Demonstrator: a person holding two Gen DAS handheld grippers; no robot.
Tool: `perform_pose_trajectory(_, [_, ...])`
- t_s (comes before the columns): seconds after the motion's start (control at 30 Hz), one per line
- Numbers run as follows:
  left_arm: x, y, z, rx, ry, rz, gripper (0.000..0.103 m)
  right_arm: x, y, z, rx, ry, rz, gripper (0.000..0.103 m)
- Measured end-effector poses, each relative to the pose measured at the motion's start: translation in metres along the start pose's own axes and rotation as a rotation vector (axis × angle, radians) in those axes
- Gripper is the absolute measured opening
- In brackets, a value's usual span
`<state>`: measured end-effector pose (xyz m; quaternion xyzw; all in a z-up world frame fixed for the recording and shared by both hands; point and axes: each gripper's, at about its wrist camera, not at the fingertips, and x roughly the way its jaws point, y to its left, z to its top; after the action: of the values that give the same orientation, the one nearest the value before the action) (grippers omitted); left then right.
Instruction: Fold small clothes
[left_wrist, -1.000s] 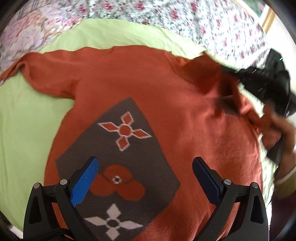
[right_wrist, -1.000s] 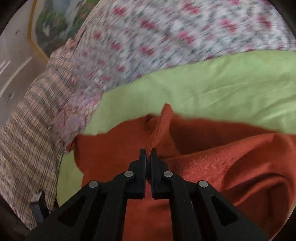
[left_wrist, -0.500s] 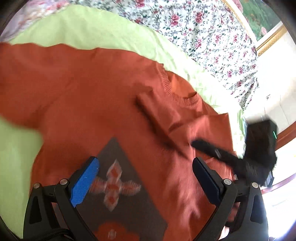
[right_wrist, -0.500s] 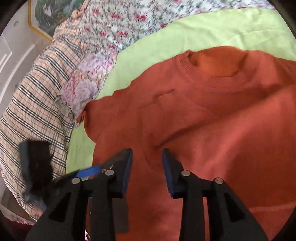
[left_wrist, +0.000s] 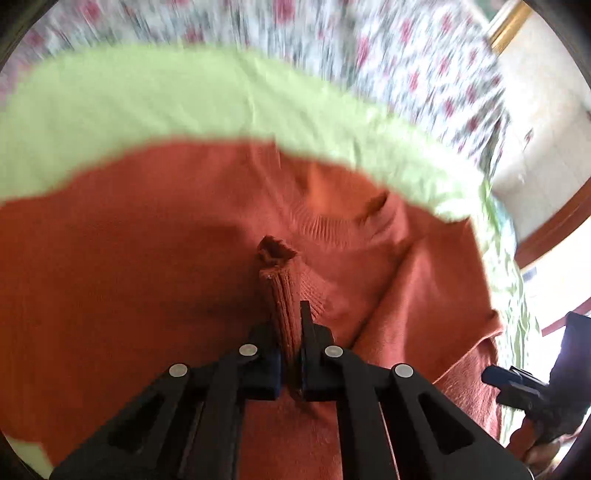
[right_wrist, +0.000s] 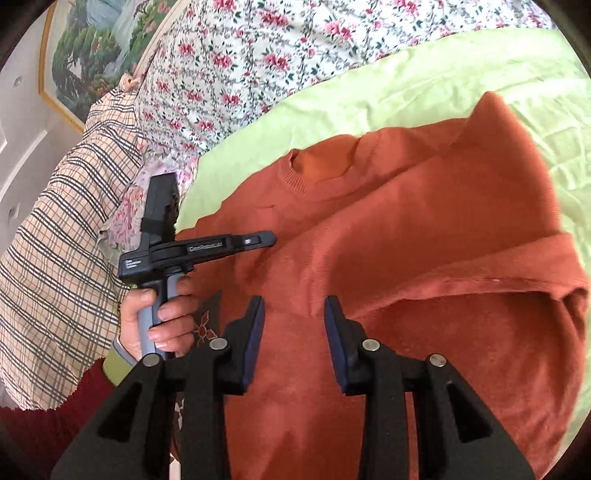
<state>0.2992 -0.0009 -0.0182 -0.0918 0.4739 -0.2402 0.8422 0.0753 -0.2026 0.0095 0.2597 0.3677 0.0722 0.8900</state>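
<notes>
Pinching a ribbed cuff (left_wrist: 284, 295) just below the neckline (left_wrist: 332, 225), the left gripper (left_wrist: 290, 350) has just closed its jaws on that sleeve end, most likely so the sleeve can be carried across the chest for the fold. Nearer than the neckline in its own view, the right gripper (right_wrist: 293, 332) hangs over the orange sweater (right_wrist: 406, 258) with its jaws part spread and nothing between them, probably ready for the folded side. Beyond the neckline the sweater rests on a green sheet (right_wrist: 424, 74), a flat bed for folding, and a floral cover (right_wrist: 258, 55) lies farther off.
</notes>
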Motion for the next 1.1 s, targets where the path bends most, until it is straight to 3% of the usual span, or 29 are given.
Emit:
perform_pose_trajectory(0.07, [-0.038, 0.008, -0.017, -0.026, -0.129, -0.002, 0.004, -0.007, -0.004, 0.001, 0.004, -0.014, -0.008, 0.035])
perform_pose_trajectory(0.13, [-0.051, 0.023, -0.033, -0.068, -0.14, -0.014, 0.005, -0.017, -0.011, 0.0, 0.013, -0.035, -0.022, 0.035])
perform_pose_trajectory(0.23, [-0.038, 0.041, -0.048, -0.085, -0.054, -0.049, 0.012, -0.027, -0.024, -0.004, 0.029, -0.048, -0.052, 0.035])
perform_pose_trajectory(0.37, [-0.009, 0.053, -0.042, -0.11, 0.054, -0.095, 0.04, -0.03, -0.031, -0.005, 0.041, -0.048, -0.072, 0.035])
perform_pose_trajectory(0.4, [-0.004, 0.053, -0.038, -0.114, 0.057, -0.111, 0.041, -0.033, -0.032, -0.006, 0.048, -0.053, -0.075, 0.035])
perform_pose_trajectory(0.47, [0.004, 0.055, -0.028, -0.108, 0.07, -0.121, 0.037, -0.039, -0.037, -0.006, 0.057, -0.066, -0.085, 0.035])
perform_pose_trajectory(0.5, [0.005, 0.054, -0.027, -0.1, 0.069, -0.106, 0.015, -0.041, -0.039, -0.006, 0.062, -0.069, -0.09, 0.035])
perform_pose_trajectory(0.53, [0.006, 0.049, -0.022, -0.083, 0.057, -0.084, 0.002, -0.043, -0.042, -0.005, 0.069, -0.075, -0.098, 0.035])
perform_pose_trajectory(0.63, [-0.027, 0.038, -0.021, -0.032, -0.091, -0.019, 0.005, -0.049, -0.049, -0.003, 0.082, -0.088, -0.111, 0.035])
perform_pose_trajectory(0.73, [-0.052, 0.048, -0.036, -0.091, -0.222, 0.014, 0.006, -0.057, -0.058, -0.001, 0.096, -0.117, -0.141, 0.035])
perform_pose_trajectory(0.83, [-0.041, 0.063, -0.049, -0.122, -0.132, -0.048, 0.013, -0.059, -0.069, 0.001, 0.112, -0.124, -0.168, 0.035])
perform_pose_trajectory(0.9, [-0.027, 0.066, -0.051, -0.115, -0.032, -0.082, 0.038, -0.059, -0.073, 0.003, 0.115, -0.126, -0.18, 0.035])
perform_pose_trajectory(0.97, [-0.019, 0.066, -0.048, -0.098, 0.02, -0.096, 0.054, -0.06, -0.075, 0.005, 0.104, -0.126, -0.195, 0.035])
perform_pose_trajectory(1.0, [-0.015, 0.065, -0.042, -0.085, 0.039, -0.105, 0.058, -0.06, -0.075, 0.007, 0.097, -0.125, -0.201, 0.035])
perform_pose_trajectory(1.1, [-0.004, 0.06, -0.026, -0.048, 0.063, -0.074, 0.057, -0.06, -0.077, 0.017, 0.064, -0.126, -0.244, 0.038])
